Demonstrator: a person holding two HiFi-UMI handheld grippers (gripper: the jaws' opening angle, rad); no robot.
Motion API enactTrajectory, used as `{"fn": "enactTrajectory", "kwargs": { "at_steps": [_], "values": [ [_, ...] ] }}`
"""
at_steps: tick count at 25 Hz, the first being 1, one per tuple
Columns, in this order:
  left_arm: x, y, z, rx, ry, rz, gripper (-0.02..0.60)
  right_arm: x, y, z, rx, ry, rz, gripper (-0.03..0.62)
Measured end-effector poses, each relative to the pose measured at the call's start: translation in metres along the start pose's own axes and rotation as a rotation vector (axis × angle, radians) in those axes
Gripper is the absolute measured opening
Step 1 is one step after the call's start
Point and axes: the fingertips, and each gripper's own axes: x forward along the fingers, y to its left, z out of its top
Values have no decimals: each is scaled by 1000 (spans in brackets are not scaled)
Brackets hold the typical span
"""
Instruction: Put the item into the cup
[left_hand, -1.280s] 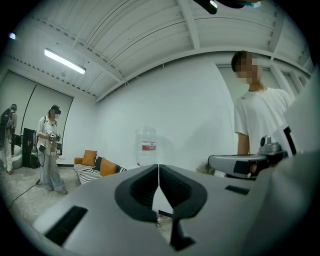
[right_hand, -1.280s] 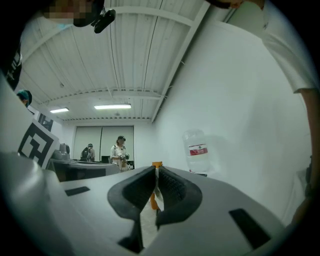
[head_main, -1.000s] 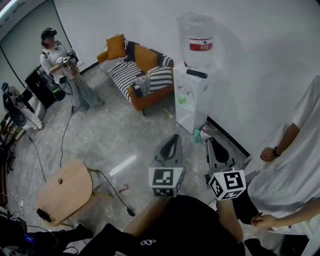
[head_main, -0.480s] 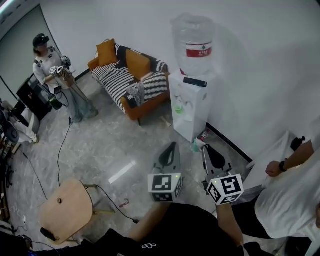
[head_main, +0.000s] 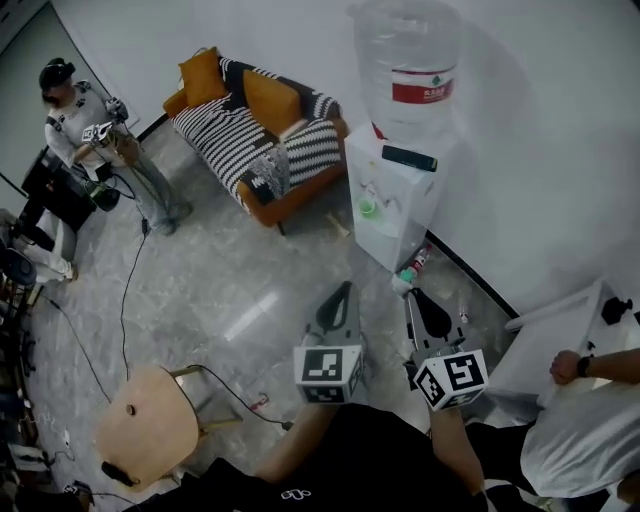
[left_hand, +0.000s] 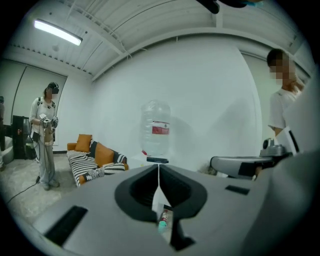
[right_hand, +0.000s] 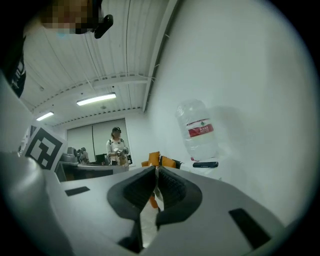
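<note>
While a person (head_main: 80, 120) stands far left near the striped sofa (head_main: 262, 140), the left gripper (head_main: 343, 292) hangs above the floor, fingers pressed together on nothing. Ahead, what looks like a green cup (head_main: 367, 207) sits in the water dispenser (head_main: 395, 215) niche; which thing is the item I cannot tell. The right gripper (head_main: 420, 298) has its fingers likewise closed, empty.
</note>
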Motion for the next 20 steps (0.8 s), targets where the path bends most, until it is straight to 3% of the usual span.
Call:
{"fn": "enactTrajectory", "kwargs": {
  "at_steps": [4,13,20],
  "values": [
    [44,34,2,-8,37,-26,14,60,-16,-6,22,37,-44,26],
    [137,115,27,-44,25,-38,14,181,-30,9,-39,69,-46,26],
    [178,136,56,53,-35,-65,14,232,-34,27,-102,52,-60,26]
  ]
}}
